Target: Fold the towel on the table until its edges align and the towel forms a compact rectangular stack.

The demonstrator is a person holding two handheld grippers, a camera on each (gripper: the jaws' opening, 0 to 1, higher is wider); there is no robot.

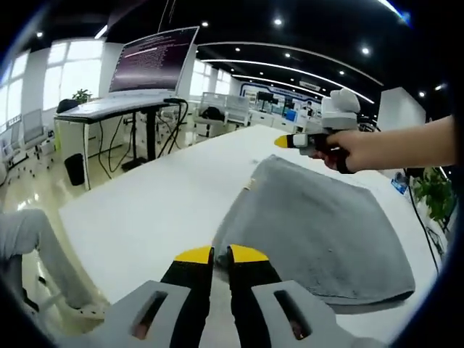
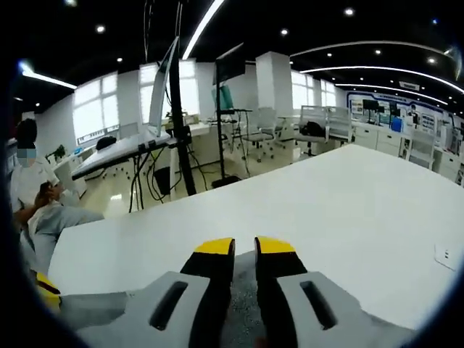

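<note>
In the left gripper view the left gripper [image 1: 221, 254] has its yellow-tipped jaws nearly together, a thin gap between them, with the near corner of the grey towel [image 1: 319, 225] right at the tips; whether cloth is pinched there I cannot tell. The towel spreads ahead and to the right of these jaws, flat on the white table [image 1: 145, 210]. Beyond its far edge a hand [image 1: 355, 148] holds the right gripper [image 1: 284, 141] just above the cloth, yellow tip pointing left.

In the right gripper view the right gripper [image 2: 245, 248] shows a narrow gap between its jaws, grey towel [image 2: 243, 304] visible in that gap and below. The table [image 2: 326, 203] stretches ahead. At the lower left edge sits a yellow tip of the left gripper [image 2: 45, 286]. Further left a seated person [image 2: 36, 196] is visible, and desks with a monitor [image 1: 152, 61] stand beyond the table.
</note>
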